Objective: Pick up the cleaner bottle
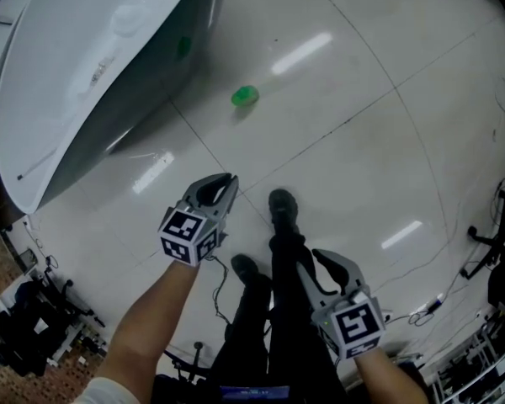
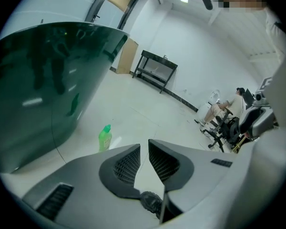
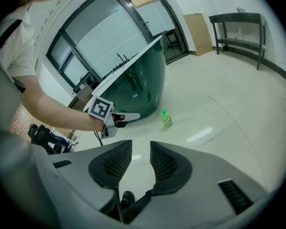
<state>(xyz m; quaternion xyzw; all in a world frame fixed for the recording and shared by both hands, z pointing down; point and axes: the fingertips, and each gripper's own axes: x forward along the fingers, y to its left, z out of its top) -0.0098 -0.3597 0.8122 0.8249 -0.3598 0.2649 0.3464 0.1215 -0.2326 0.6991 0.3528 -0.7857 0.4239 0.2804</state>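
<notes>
The cleaner bottle (image 1: 245, 96) stands on the pale tiled floor (image 1: 362, 124), upper middle of the head view, just beside the curved wall of a big tub (image 1: 151, 99) but apart from it. It is a small bright-green plastic bottle. In both gripper views it is upright, its long axis vertical and its green cap pointing straight up. From the head camera it is foreshortened to a green blob. How full it is cannot be made out.

The tub fills the upper left of the head view: white on the inside, dark glossy green on the outside, with a thin white rim. The visible part of its white inside holds only a few faint marks, too small to identify.

The left gripper (image 2: 144, 147) is at lower centre of the head view, pointing up the frame toward the bottle and well short of it. Its jaws are only slightly apart — a narrow slit with bare floor between them. The right gripper (image 3: 141, 144) sits lower right, jaws a little wider apart, with only floor and the person's dark shoe (image 1: 282, 202) visible through the gap.
</notes>
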